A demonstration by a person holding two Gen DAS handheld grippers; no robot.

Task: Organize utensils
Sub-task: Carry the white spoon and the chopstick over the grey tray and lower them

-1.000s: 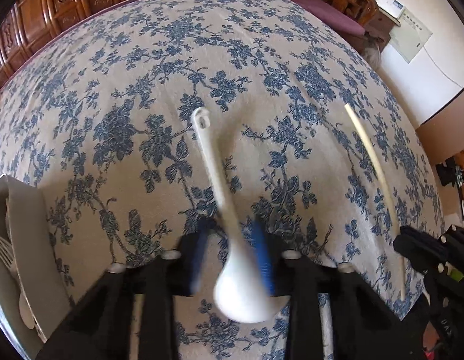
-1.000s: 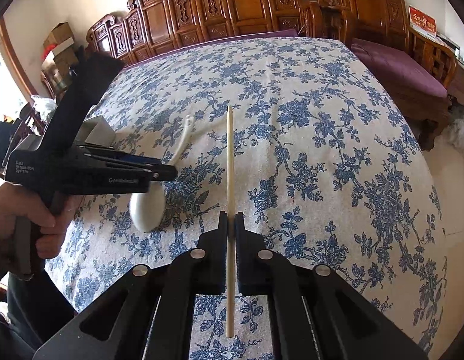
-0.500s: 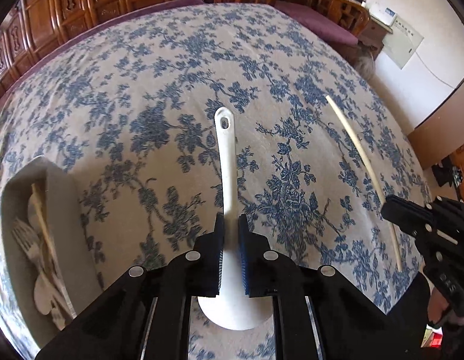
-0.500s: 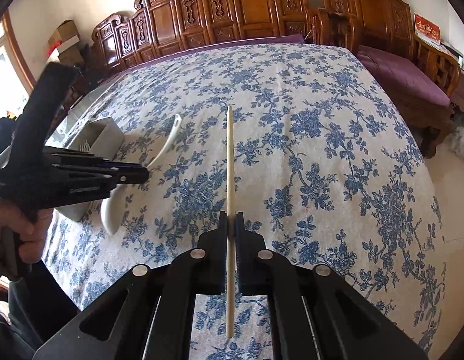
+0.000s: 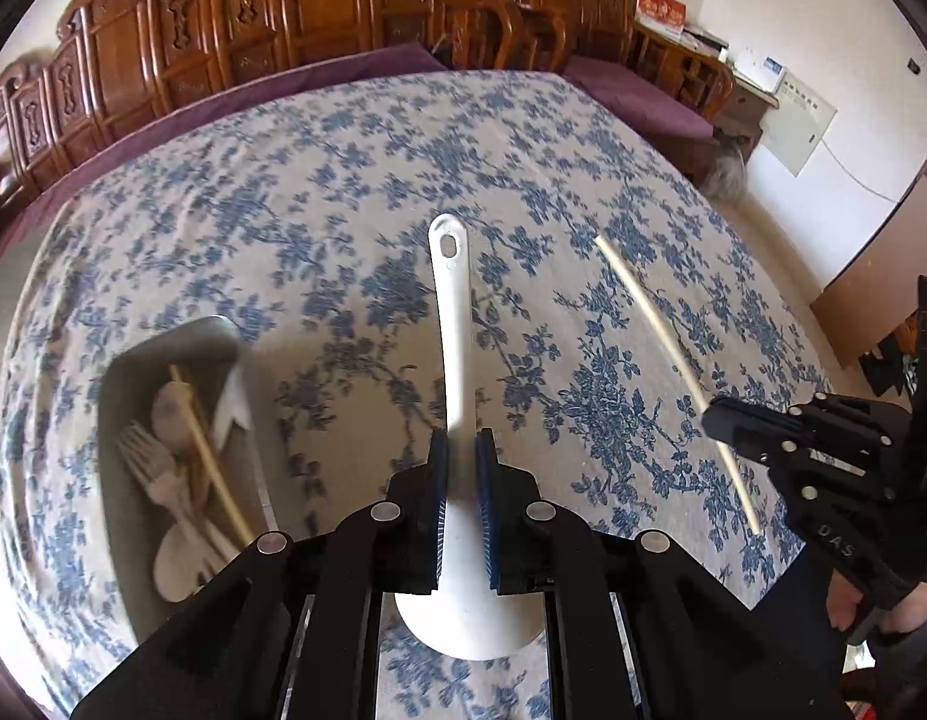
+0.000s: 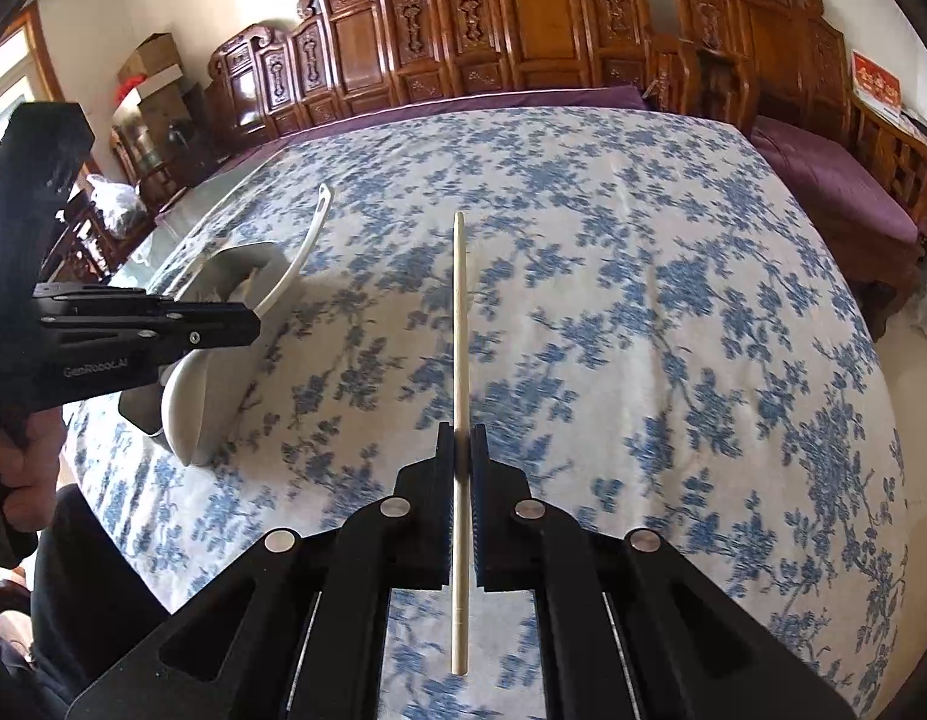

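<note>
My left gripper (image 5: 461,444) is shut on a white ladle (image 5: 454,324), handle pointing away, bowl under the fingers, held above the table. My right gripper (image 6: 461,441) is shut on a pale chopstick (image 6: 459,324) that points forward over the table. The chopstick (image 5: 655,324) and the right gripper (image 5: 739,420) show at the right of the left wrist view. The ladle (image 6: 193,402) and left gripper (image 6: 247,324) show at the left of the right wrist view. A grey tray (image 5: 118,510) to the left holds forks, spoons and a chopstick.
The table carries a white cloth with blue flowers (image 6: 643,300). Carved wooden chairs (image 6: 523,18) with purple cushions stand along the far and right sides. The tray (image 6: 235,258) lies near the table's left edge.
My left gripper closed on the ladle and lifted it, moving left toward the tray. The right gripper kept its hold on the chopstick and rose a little.
</note>
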